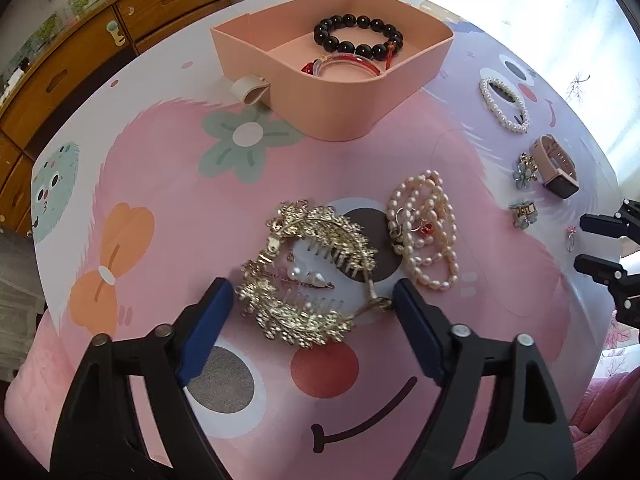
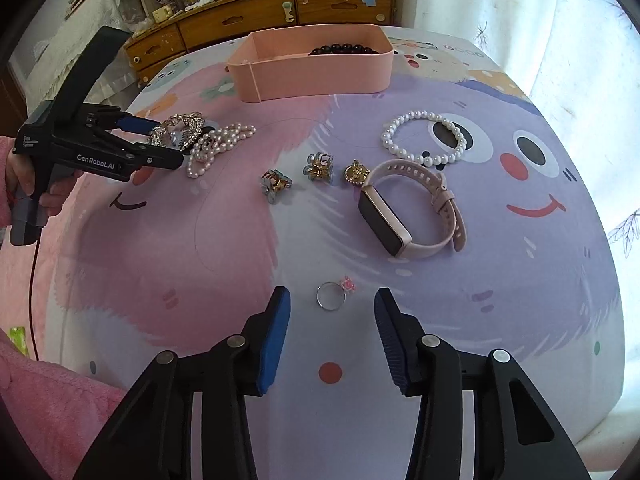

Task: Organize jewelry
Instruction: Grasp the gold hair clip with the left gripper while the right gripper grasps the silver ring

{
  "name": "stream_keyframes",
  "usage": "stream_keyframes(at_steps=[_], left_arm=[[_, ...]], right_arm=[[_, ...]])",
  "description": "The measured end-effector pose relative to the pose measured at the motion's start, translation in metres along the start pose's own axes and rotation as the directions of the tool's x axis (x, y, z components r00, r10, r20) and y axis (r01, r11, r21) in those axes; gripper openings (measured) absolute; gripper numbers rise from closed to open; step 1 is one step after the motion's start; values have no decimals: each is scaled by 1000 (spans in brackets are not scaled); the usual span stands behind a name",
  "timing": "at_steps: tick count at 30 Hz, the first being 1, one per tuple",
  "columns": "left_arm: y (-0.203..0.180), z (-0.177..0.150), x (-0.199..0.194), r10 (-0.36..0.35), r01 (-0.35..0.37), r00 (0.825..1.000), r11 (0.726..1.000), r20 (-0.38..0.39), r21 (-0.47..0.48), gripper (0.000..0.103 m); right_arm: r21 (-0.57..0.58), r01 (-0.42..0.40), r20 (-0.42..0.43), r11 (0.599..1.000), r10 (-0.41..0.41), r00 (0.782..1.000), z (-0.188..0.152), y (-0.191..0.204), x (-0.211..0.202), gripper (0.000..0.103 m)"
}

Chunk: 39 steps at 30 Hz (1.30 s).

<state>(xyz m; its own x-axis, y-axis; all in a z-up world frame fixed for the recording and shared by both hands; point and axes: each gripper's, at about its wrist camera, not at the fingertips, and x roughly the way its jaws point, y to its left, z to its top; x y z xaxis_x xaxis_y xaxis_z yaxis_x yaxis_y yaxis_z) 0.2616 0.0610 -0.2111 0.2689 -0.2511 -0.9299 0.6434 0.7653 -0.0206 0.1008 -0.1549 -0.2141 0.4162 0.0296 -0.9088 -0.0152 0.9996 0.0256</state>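
My left gripper (image 1: 310, 286) points down over a pair of gold leaf hair combs (image 1: 308, 272) joined by a chain with pearls. Its blue pads stand on either side of the combs without pressing them; it is open. A heap of pearl strands (image 1: 424, 232) lies just right of the combs. My right gripper (image 2: 332, 294) is open, with a small silver ring with a pink flower (image 2: 331, 296) lying on the cloth between its fingers, untouched. The pink tray (image 1: 360, 120) at the back holds a black bead bracelet (image 1: 358, 36) and a clear bangle with red cord (image 1: 344, 66).
A white pearl bracelet (image 2: 424, 140), a pink-strapped watch (image 2: 408, 208) and three small flower clips (image 2: 320, 168) lie on the cartoon-print tablecloth. A wooden dresser (image 2: 280, 12) stands behind the table. A hand in a pink sleeve (image 2: 52, 196) holds the left gripper (image 2: 170, 141).
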Motion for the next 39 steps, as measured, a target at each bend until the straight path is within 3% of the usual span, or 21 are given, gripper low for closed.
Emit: stream_keyframes(at_steps=[4, 9, 20, 30, 38, 39], left_arm=[[-1, -1, -2, -2, 2, 1000, 1000, 0, -2, 74], [-2, -2, -5, 0, 0, 1000, 1000, 3, -13, 73], [-6, -5, -12, -2, 2, 1000, 998, -16, -55, 73], [-13, -21, -72, 0, 14, 997, 986, 82, -166, 72], [-26, -46, -137, -26, 87, 976, 957, 217, -278, 72], [-28, -50, -147, -48, 120, 969, 950, 244, -289, 60]], right_arm=[[-11, 3, -8, 1000, -3, 1000, 2, 0, 7, 36], [-25, 16, -2, 1000, -16, 1000, 6, 0, 9, 22], [-44, -4, 9, 999, 5, 1000, 9, 6, 4, 21], [-12, -32, 95, 999, 33, 995, 21, 11, -36, 21], [154, -168, 211, 974, 133, 968, 32, 14, -94, 21], [170, -186, 227, 968, 146, 963, 33, 14, -102, 21]])
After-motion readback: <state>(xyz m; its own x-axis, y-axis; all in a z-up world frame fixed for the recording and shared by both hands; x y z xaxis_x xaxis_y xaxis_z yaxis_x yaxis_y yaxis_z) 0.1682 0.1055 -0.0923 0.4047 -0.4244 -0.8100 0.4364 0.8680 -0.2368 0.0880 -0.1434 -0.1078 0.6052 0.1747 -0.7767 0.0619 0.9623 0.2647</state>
